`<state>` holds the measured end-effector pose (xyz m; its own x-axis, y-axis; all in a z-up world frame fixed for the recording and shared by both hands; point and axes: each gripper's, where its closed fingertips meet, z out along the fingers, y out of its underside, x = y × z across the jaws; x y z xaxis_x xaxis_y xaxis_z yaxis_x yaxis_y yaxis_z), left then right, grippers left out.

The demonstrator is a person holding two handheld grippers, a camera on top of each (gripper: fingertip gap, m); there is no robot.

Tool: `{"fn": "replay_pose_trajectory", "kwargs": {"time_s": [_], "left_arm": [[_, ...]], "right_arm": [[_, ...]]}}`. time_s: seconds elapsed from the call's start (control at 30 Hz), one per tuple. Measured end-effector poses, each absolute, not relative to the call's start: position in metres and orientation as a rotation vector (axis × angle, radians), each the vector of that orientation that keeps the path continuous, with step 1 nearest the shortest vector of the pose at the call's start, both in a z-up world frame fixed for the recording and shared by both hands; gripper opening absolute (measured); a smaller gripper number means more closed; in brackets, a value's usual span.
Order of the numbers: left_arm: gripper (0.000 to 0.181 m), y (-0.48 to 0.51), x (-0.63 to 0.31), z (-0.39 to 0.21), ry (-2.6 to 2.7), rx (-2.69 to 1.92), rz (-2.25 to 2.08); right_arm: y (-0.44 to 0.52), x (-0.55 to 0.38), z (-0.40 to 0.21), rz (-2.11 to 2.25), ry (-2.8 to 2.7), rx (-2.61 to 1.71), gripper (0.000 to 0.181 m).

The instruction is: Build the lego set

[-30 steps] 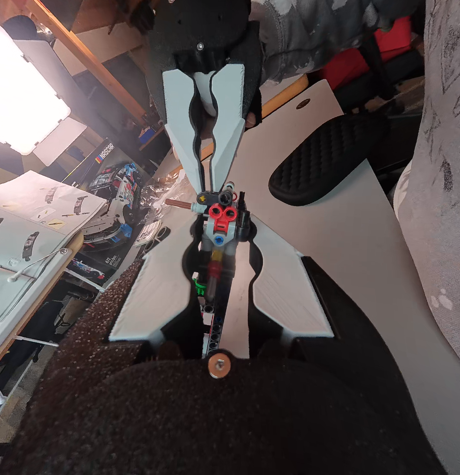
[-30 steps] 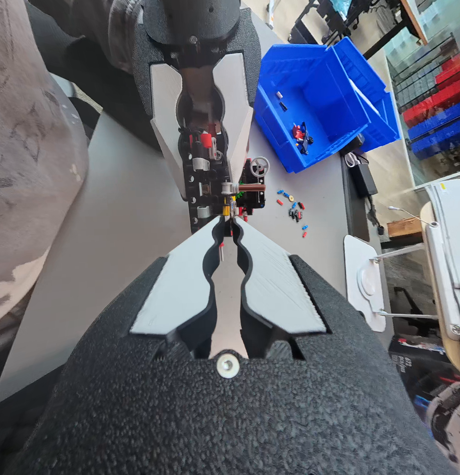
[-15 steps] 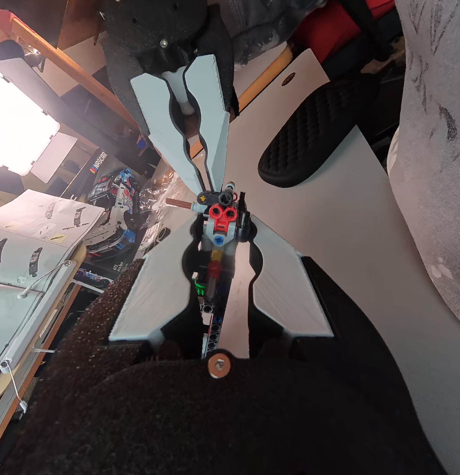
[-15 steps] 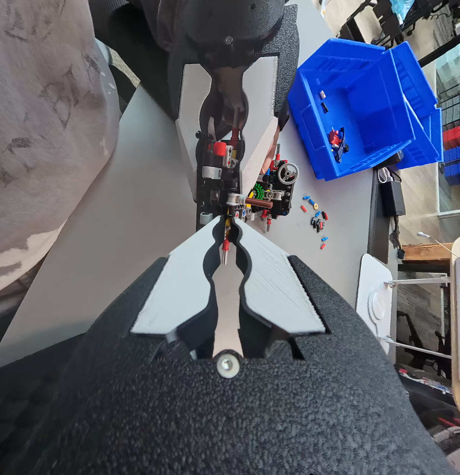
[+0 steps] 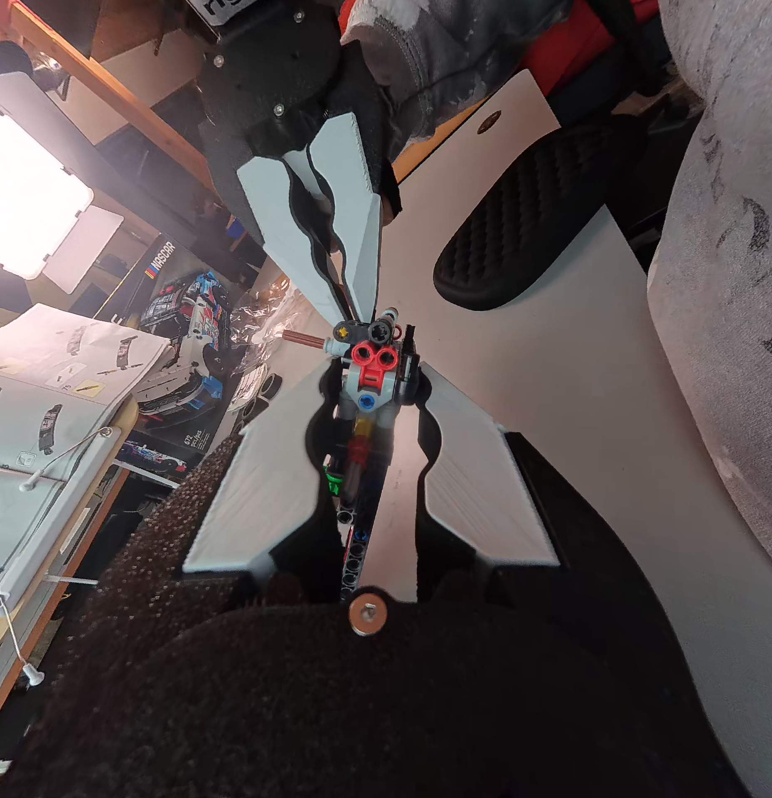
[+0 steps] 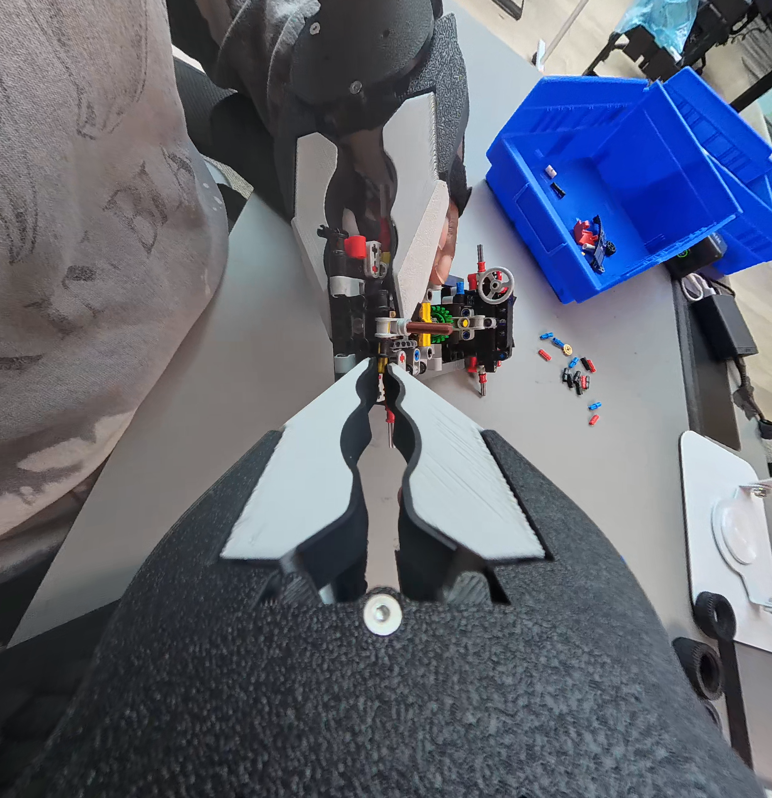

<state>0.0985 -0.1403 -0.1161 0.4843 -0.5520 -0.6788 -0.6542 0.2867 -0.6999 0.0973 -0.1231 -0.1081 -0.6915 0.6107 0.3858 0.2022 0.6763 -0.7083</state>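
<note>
My left gripper (image 5: 374, 380) is shut on a long lego assembly (image 5: 372, 375): a black beam with red, grey, yellow and blue parts and a brown axle sticking out to the left. It holds the assembly above the grey table (image 5: 548, 388). In the right wrist view the same assembly (image 6: 360, 298) hangs between the left gripper's white fingers (image 6: 419, 216). My right gripper (image 6: 380, 366) meets the assembly's near end and is shut on a thin axle piece (image 6: 389, 421) with a red bush. It also shows in the left wrist view (image 5: 354, 317), coming from above.
A second lego assembly (image 6: 470, 319) with a grey steering wheel lies on the table (image 6: 203, 410), loose small pins (image 6: 574, 371) to its right. A blue bin (image 6: 613, 194) holds a few parts. The instruction booklet (image 5: 52, 388), set box (image 5: 177, 328) and a black armrest (image 5: 526, 224) are nearby. The tips of both grippers are at nearly the same place.
Both grippers stay shut and joined at the assembly. The right gripper has tilted and its view has swung, so the second assembly on the table shows more fully.
</note>
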Motion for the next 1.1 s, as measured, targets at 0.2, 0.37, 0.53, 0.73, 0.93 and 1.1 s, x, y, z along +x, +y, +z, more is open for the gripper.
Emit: {"fn": "replay_pose_trajectory", "kwargs": {"time_s": [0.2, 0.37, 0.53, 0.73, 0.93, 1.1], "left_arm": [[0.032, -0.141, 0.097, -0.118, 1.156, -1.376, 0.096], [0.032, -0.143, 0.099, -0.122, 1.169, -1.376, 0.102], [0.032, -0.145, 0.1, -0.127, 1.195, -1.376, 0.114], [0.032, -0.152, 0.092, -0.12, 1.202, -1.364, 0.11], [0.032, -0.148, 0.1, -0.114, 1.193, -1.336, 0.057], [0.032, -0.151, 0.103, -0.114, 1.214, -1.328, 0.04]], "right_arm": [[-0.122, 0.097, -0.111, 0.961, -2.242, -0.653, 0.0], [-0.122, 0.1, -0.116, 1.041, -2.211, -0.684, 0.0], [-0.122, 0.104, -0.121, 1.089, -2.2, -0.701, 0.0], [-0.098, 0.114, -0.132, 1.001, -2.184, -0.777, 0.0], [-0.122, 0.105, -0.097, 1.061, -2.161, -0.699, 0.014], [-0.129, 0.103, -0.105, 0.976, -2.283, -0.641, 0.007]]}}
